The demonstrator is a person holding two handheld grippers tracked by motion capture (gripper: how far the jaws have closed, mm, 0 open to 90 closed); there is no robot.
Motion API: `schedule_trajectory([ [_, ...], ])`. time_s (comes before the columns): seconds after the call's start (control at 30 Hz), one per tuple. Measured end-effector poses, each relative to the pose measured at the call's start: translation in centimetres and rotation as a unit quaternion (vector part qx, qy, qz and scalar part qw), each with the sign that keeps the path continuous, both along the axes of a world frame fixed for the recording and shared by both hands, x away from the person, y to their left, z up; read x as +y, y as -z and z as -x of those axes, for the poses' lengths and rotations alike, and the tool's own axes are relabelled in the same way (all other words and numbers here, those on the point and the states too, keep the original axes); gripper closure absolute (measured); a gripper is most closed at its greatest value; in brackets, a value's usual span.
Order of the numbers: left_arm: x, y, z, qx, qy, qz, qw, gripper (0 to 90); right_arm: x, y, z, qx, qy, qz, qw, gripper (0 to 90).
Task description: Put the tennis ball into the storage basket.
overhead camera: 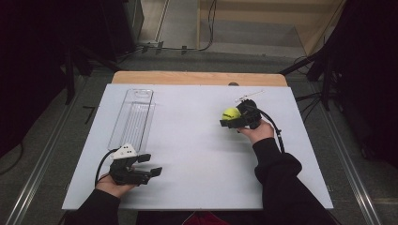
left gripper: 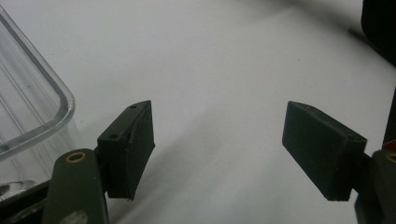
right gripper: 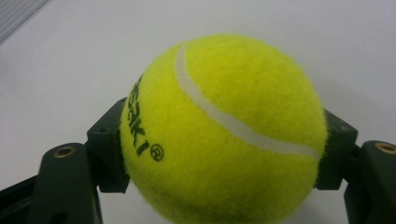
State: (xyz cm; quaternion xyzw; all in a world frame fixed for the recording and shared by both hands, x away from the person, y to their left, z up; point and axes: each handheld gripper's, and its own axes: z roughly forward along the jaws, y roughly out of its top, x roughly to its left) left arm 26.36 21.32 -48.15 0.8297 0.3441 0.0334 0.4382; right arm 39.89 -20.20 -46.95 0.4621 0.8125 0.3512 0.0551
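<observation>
Fuzzy yellow-green tennis ball (right gripper: 224,130): pinched by right gripper (overhead camera: 237,118); long clear plastic tray (overhead camera: 133,118) lies far-left, just beyond the spread, empty left gripper (overhead camera: 151,165).

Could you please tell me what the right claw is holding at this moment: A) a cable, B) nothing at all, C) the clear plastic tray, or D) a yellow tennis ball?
D: the right claw has its jaws pressed against both sides of the yellow tennis ball.
</observation>
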Motion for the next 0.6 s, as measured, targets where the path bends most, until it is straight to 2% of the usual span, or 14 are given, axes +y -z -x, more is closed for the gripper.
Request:
schedule_trajectory([
  [0.3, 0.0, -0.1, 0.0, 0.001, 0.000, 0.001, 1.0000, 25.6, 1.0, -0.5, 1.1, -0.004, -0.022, -0.003, 0.9998, 23.4],
  [0.43, -0.1, -0.1, 0.0, 0.011, -0.004, 0.001, 0.9999, 25.7, 1.6, -0.8, 1.6, -0.009, -0.035, 0.000, 0.9993, 23.4],
  [0.6, 0.0, -0.2, 0.0, 0.003, -0.005, -0.001, 1.0000, 25.7, 2.2, -1.1, 1.9, -0.014, -0.047, -0.003, 0.9988, 23.4],
])
